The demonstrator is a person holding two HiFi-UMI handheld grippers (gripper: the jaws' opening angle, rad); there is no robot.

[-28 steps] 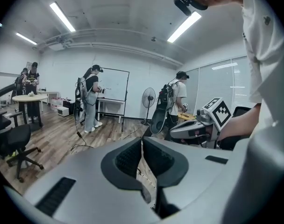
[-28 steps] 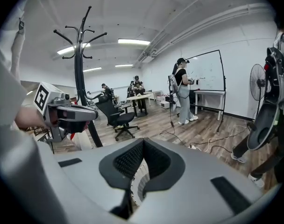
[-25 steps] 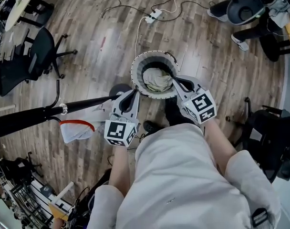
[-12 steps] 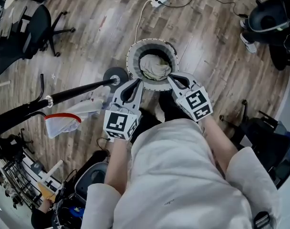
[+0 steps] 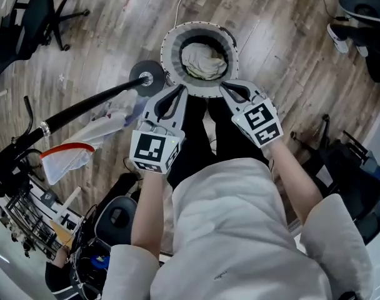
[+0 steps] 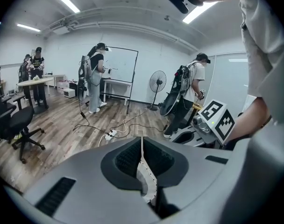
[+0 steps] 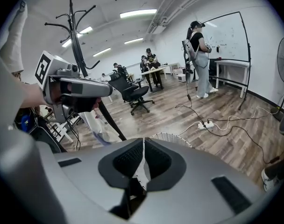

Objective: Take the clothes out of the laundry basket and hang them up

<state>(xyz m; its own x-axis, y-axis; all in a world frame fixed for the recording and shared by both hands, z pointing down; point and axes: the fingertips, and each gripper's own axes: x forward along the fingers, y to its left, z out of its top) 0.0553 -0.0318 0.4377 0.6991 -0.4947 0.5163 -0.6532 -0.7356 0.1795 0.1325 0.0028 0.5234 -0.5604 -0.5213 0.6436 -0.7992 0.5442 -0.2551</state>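
Change since earlier frame: both grippers have come lower toward the basket, and the basket now sits nearer the top edge of the head view.
Left gripper (image 5: pixel 181 89): jaws closed together with nothing between them; tip just beside the near-left rim of the basket.
Right gripper (image 5: pixel 223 85): jaws closed and empty; tip at the near-right rim.
Task item: crumpled cream-white clothes (image 5: pixel 204 61) lie bundled inside the round white laundry basket with a perforated wall (image 5: pixel 169 47), which stands on the wood-plank floor (image 5: pixel 115 24) directly ahead of the person.
Hanging point: black coat-stand pole (image 5: pixel 84 108) slants at left, its round base just beside the basket; a white cloth with an orange-red rim (image 5: pixel 68 157) rests against it.
Step in hand: approach to the basket; no garment grasped yet.
Next move, judged: open at least one pair of jaws before the tips reach the fabric, then lower past the rim and close on a raised fold.
Caution: closed jaws would only push the bundle down; the rim may snag a tip.
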